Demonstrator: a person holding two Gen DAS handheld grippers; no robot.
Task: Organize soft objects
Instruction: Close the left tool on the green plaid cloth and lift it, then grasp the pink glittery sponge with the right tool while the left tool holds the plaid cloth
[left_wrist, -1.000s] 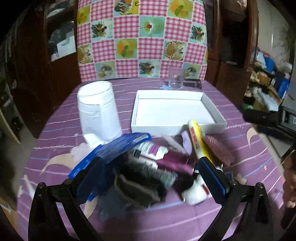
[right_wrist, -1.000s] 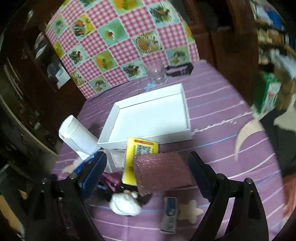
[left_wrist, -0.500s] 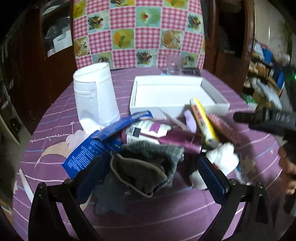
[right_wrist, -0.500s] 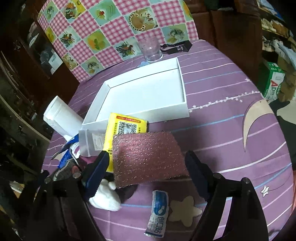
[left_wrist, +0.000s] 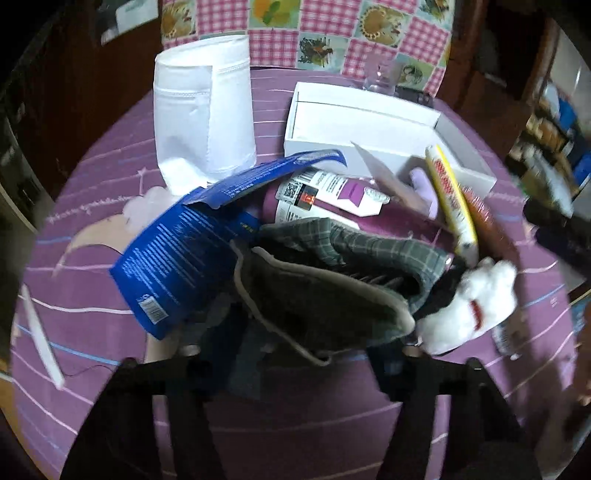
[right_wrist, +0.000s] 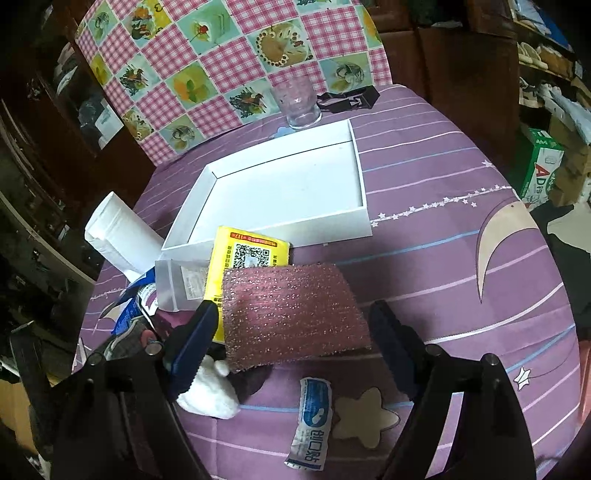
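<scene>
Left gripper (left_wrist: 295, 354) jaws just been closing, grey plaid slipper (left_wrist: 332, 288) between them; tips hidden under the fabric, can't tell if it's clamped. Right gripper (right_wrist: 293, 328) open, straddling pink glittery sponge (right_wrist: 295, 317), pads clear. Yellow pack (right_wrist: 247, 258) w/ QR code, green box (right_wrist: 541, 171) reads "AD". White tray (right_wrist: 365, 218) behind the pile, fuzzy white toy (left_wrist: 469, 314) beside the slipper.

Two wrist views, shared white tray (left_wrist: 461, 147)

Sponge (right_wrist: 295, 314) before tray (right_wrist: 364, 218); glass (right_wrist: 299, 107) behind.
</scene>
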